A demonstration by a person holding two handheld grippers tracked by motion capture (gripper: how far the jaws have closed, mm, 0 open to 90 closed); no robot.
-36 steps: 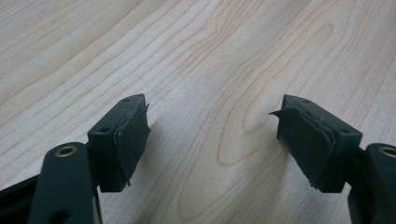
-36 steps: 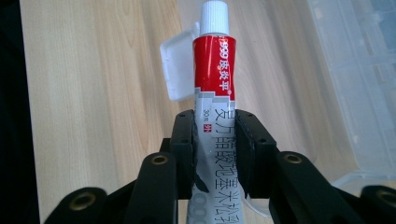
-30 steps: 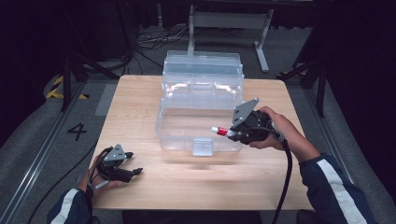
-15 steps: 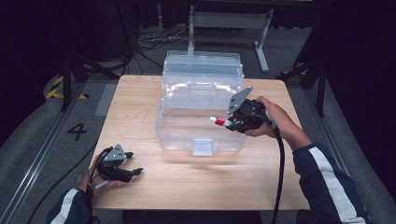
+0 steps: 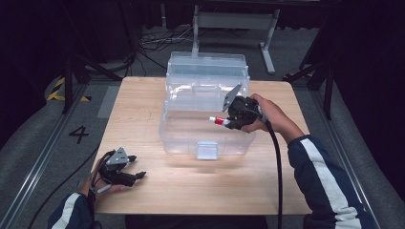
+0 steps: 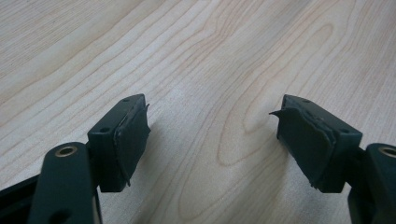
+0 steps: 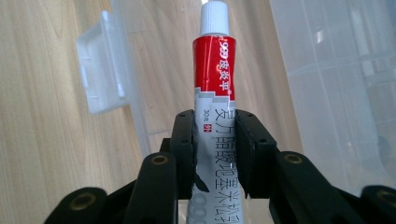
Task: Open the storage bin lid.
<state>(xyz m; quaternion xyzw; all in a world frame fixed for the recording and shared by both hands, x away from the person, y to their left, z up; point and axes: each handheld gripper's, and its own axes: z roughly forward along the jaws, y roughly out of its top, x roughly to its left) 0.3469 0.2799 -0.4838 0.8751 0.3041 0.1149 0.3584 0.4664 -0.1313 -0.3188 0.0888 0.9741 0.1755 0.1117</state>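
Pale wooden table (image 5: pixel 200 191) amid dark, cable-strewn floor (image 5: pixel 157 43).

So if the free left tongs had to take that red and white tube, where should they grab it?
Probably the red shoulder just below the white cap of the tube, coming from the cap end. The right tongs already clamp the flat white body, so only that slim front part juts free over the clear box. The left tongs stand open.
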